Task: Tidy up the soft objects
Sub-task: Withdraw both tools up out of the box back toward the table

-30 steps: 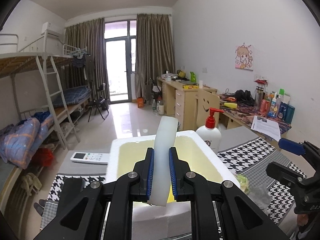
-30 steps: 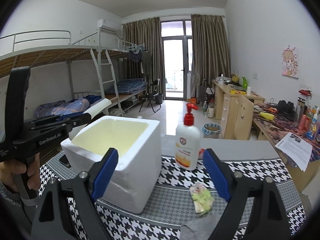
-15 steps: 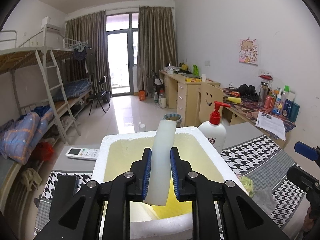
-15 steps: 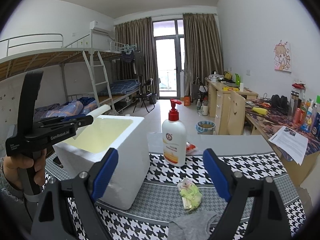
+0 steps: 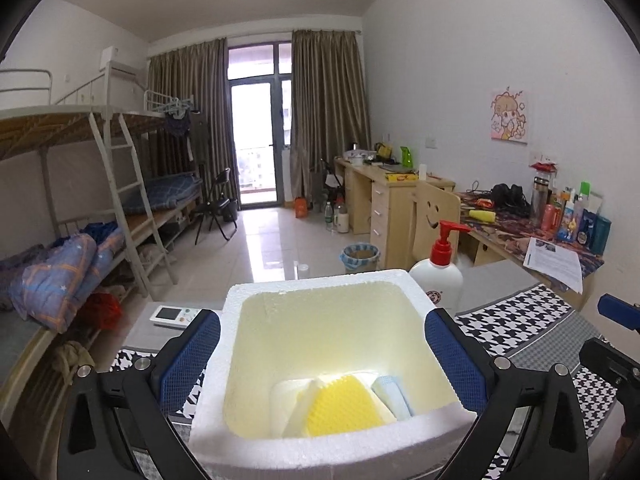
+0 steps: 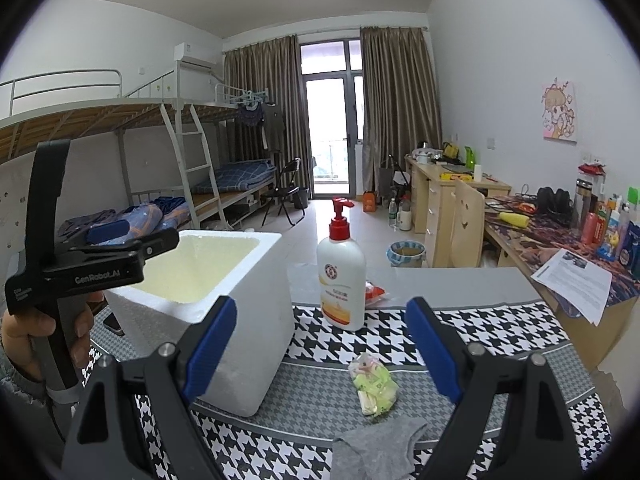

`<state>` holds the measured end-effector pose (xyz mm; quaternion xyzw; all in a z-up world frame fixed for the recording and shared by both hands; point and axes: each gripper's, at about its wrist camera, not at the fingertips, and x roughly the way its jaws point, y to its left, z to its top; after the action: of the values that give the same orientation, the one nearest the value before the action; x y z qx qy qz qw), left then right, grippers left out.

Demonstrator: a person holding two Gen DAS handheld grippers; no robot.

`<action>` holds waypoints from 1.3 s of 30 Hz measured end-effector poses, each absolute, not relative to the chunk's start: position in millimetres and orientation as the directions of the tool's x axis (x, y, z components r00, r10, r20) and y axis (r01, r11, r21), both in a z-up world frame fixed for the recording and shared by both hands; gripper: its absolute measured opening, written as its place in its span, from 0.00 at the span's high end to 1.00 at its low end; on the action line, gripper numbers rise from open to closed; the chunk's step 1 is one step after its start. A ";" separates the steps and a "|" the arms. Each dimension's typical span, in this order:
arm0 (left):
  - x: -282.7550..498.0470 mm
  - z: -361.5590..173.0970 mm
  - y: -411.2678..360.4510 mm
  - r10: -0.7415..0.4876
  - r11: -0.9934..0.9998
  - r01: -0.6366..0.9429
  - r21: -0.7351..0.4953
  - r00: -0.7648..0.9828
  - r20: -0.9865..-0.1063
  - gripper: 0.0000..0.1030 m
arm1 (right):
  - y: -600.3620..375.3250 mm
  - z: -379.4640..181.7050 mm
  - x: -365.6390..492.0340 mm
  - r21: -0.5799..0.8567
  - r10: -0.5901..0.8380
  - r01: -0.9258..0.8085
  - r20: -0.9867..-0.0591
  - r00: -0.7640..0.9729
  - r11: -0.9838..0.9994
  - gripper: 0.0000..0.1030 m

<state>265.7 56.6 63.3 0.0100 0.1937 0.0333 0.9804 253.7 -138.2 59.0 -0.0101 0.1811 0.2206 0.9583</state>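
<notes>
A white foam box (image 5: 320, 282) stands on the houndstooth mat. At its bottom lie a white soft strip (image 5: 288, 404), a yellow bumpy sponge (image 5: 340, 412) and a pale blue pad (image 5: 390, 392). My left gripper (image 5: 320, 340) hovers over the box, its jaws opening wide with nothing pinched between them; the right wrist view shows a hand holding this left gripper (image 6: 116, 248) at the foam box (image 6: 248, 308). My right gripper (image 6: 322, 332) is open above the mat. Below it lie a green-and-white packet (image 6: 374, 386) and a grey cloth (image 6: 376, 444).
A white pump bottle (image 6: 342, 280) with a red top stands right of the box, a red packet (image 6: 374, 292) behind it. A remote (image 5: 174, 315) lies left of the box. A cluttered desk (image 6: 560, 240) runs along the right wall, bunk beds along the left.
The left gripper was shut on the white strip above the box; its jaws have spread and the strip now lies inside the box. The right gripper stays open.
</notes>
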 end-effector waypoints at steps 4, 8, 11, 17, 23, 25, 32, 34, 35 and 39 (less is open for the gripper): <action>254.4 67.3 54.7 0.055 0.998 -0.051 0.023 0.928 -0.367 0.01 | -139.9 62.0 245.3 0.052 0.415 -0.424 -0.344 0.842 0.904 0.13; 242.5 70.4 53.4 0.050 0.999 -0.044 0.024 0.932 -0.358 0.01 | -141.8 66.4 235.2 0.045 0.420 -0.431 -0.333 0.844 0.901 0.13; 232.4 73.4 50.5 0.059 0.998 -0.051 0.032 0.935 -0.351 0.01 | -141.5 70.9 226.7 0.035 0.423 -0.437 -0.326 0.846 0.899 0.13; 207.6 80.5 48.3 0.079 0.997 -0.070 0.038 0.943 -0.323 0.01 | -142.9 77.7 205.1 0.026 0.430 -0.443 -0.301 0.851 0.896 0.13; 181.5 87.6 44.5 0.081 0.997 -0.071 0.042 0.952 -0.295 0.01 | -147.6 81.2 185.0 0.019 0.427 -0.439 -0.275 0.861 0.898 0.05; 172.2 89.4 40.7 0.075 0.997 -0.064 0.047 0.956 -0.282 0.01 | -150.5 82.7 176.9 0.018 0.427 -0.438 -0.257 0.867 0.899 0.01; 147.9 90.9 30.4 0.061 0.998 -0.050 0.050 0.963 -0.264 0.01 | -151.2 80.7 159.7 -0.007 0.414 -0.431 -0.259 0.872 0.902 0.01; 141.4 91.1 27.9 0.057 0.998 -0.046 0.048 0.964 -0.258 0.01 | -151.2 79.3 151.6 -0.016 0.416 -0.434 -0.255 0.873 0.901 0.00; 137.7 91.4 26.4 0.057 0.998 -0.046 0.047 0.965 -0.256 0.01 | -152.1 78.9 148.8 -0.018 0.416 -0.435 -0.253 0.873 0.900 0.00; 126.5 91.6 23.9 0.051 0.998 -0.041 0.044 0.969 -0.243 0.01 | -155.3 78.9 135.8 -0.023 0.412 -0.429 -0.240 0.879 0.903 0.00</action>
<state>126.5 23.9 91.6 0.0195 0.1229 0.0233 0.9920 135.8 -155.3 78.9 -0.0376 0.1156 0.2172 0.9685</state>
